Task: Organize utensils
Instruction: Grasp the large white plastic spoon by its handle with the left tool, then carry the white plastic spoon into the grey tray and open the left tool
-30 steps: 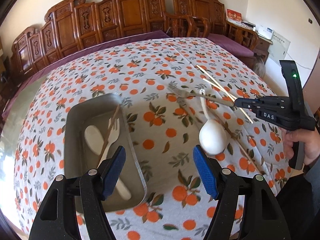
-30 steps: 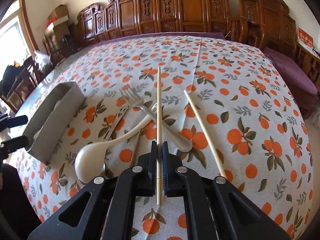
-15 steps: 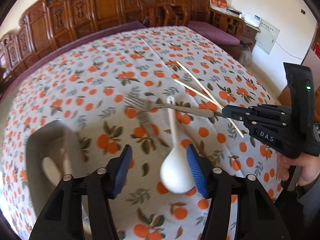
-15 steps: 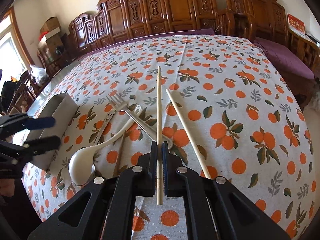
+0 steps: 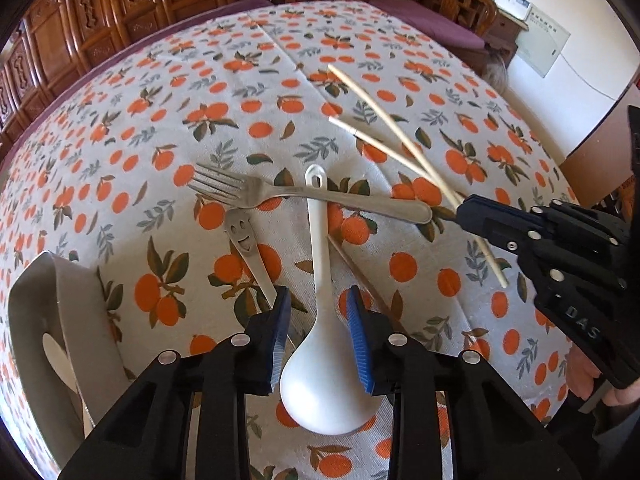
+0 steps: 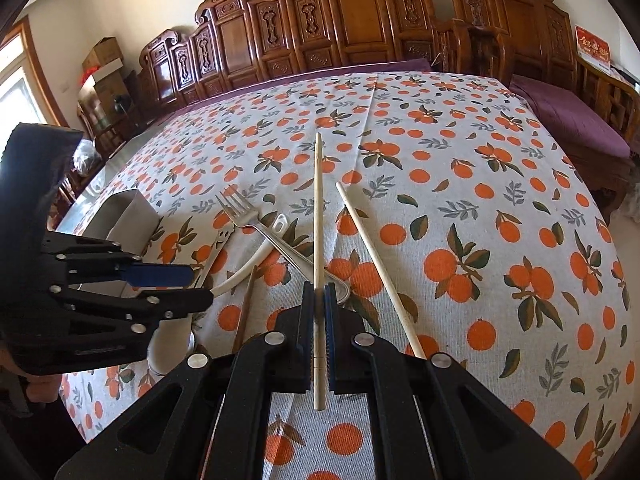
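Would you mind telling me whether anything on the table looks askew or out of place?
Yes: the loose utensils lie in a crossed heap. The metal fork rests across the white spoon handle, and one pale chopstick lies alone, askew on the tablecloth.

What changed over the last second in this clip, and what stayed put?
The left hand-held gripper moved from over the grey metal tray to the white plastic ladle-shaped spoon. Its jaws have just been closing and now straddle the spoon's neck, pads not clearly pressing yet. The right hand-held gripper stayed shut on a pale wooden chopstick. The silver fork and the tray contents stayed where they were.
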`<state>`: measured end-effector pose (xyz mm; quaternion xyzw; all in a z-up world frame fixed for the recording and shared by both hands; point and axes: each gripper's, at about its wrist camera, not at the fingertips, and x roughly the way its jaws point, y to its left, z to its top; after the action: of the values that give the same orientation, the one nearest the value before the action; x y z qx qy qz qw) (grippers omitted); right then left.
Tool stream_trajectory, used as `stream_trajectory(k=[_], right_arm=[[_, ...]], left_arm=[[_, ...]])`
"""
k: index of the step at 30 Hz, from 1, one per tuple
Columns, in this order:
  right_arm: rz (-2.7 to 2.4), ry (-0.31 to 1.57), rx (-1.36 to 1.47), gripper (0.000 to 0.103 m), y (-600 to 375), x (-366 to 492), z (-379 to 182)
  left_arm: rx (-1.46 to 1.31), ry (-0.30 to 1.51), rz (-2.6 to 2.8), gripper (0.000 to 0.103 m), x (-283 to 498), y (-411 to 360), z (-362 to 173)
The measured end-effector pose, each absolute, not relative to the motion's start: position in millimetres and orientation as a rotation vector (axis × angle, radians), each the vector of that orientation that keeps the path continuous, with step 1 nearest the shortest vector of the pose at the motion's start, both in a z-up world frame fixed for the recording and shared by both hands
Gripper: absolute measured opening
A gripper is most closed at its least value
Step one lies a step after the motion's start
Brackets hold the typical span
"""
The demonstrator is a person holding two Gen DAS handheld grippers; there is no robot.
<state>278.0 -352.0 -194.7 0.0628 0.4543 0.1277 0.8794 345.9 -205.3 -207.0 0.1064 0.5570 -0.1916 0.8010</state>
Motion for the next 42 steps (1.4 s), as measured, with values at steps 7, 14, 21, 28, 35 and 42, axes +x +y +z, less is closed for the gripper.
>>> stream_trajectory(k=[7,14,21,28,35,42], right_arm=[[0.269,0.946,0.130,0.006,-351,278,-194],[0.273,0.942,0.135,0.006,-346,279,-194],[0.279,0.940,0.120,0.006,-338,279,-192],[0.278,0.943,0.118,0.006,-336,280,-192],[0.286,0.949,0.105,0.006,-328,280,-194],[0.287,0.954,0.099,0.006,-326,279,-194]], left_arm=[[0.262,1.244,-0.396,0.021,354,-211,-218],[0.306,1.245,-0.400,0.010,352,-211,-219],[0.382,1.240,-0.415,0.008,340,-210,-211],[0.402,1.241,-0.412,0.008,329,-195,-205],[0.421,1.226,-0.424,0.008,317,-186,-192],[0.414,1.177,-0.384,0.008,322,-178,-174]])
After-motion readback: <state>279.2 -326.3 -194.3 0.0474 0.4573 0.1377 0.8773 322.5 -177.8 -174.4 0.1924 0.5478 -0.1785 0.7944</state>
